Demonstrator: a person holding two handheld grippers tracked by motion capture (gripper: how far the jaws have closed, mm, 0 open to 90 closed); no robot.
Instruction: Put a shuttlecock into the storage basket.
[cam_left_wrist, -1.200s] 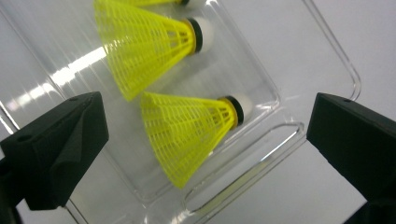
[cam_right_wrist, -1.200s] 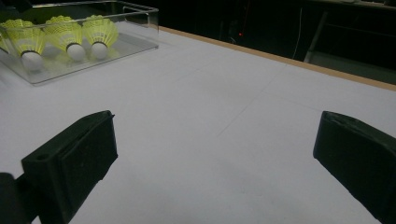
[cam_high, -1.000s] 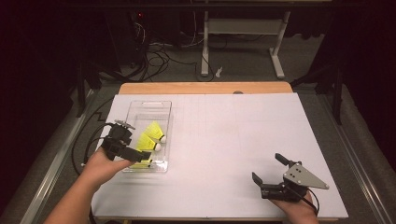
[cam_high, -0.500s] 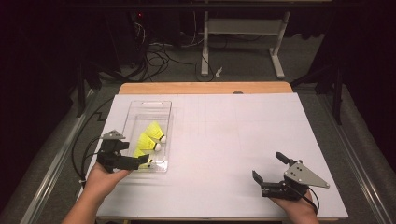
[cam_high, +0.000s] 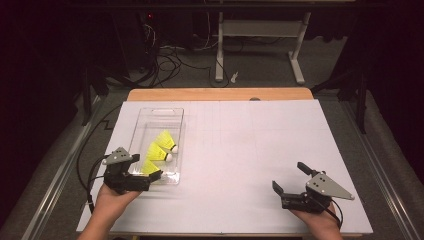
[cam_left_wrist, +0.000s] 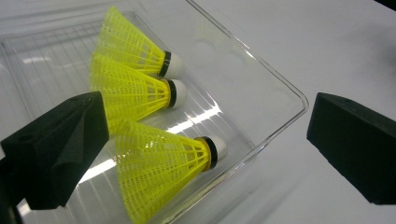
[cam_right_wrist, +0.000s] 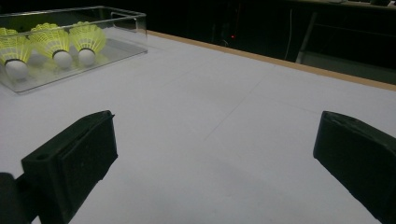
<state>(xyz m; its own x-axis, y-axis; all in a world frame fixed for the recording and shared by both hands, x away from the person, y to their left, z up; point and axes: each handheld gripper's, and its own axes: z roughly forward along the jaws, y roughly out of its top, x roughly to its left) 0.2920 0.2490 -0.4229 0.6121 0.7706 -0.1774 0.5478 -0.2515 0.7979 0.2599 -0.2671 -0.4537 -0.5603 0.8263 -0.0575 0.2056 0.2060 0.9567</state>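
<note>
- Right now I see my left claw (cam_high: 145, 177) at the near end of the clear tray (cam_high: 172, 114), its jaws spread wide and holding nothing.
- Through the left gripper view, one jaw hangs over the tray and the other over the bench outside the tray's corner; the nearest shuttlecock (cam_left_wrist: 163, 163) lies between them, untouched.
- I count three yellow shuttlecocks lying on their sides in the tray, side by side, white tips toward the tray's right wall: the nearest one, a middle shuttlecock (cam_left_wrist: 135, 92) and a far shuttlecock (cam_left_wrist: 135, 49).
- From the high view the tray sits on the left part of the white bench (cam_high: 260, 145), long side running away from me.
- My right claw (cam_high: 290, 182) rests low near the front right of the bench, well apart from the tray, jaws also wide and empty.
- Its own view looks across bare bench, with the tray and shuttlecocks far off at the upper left.
</note>
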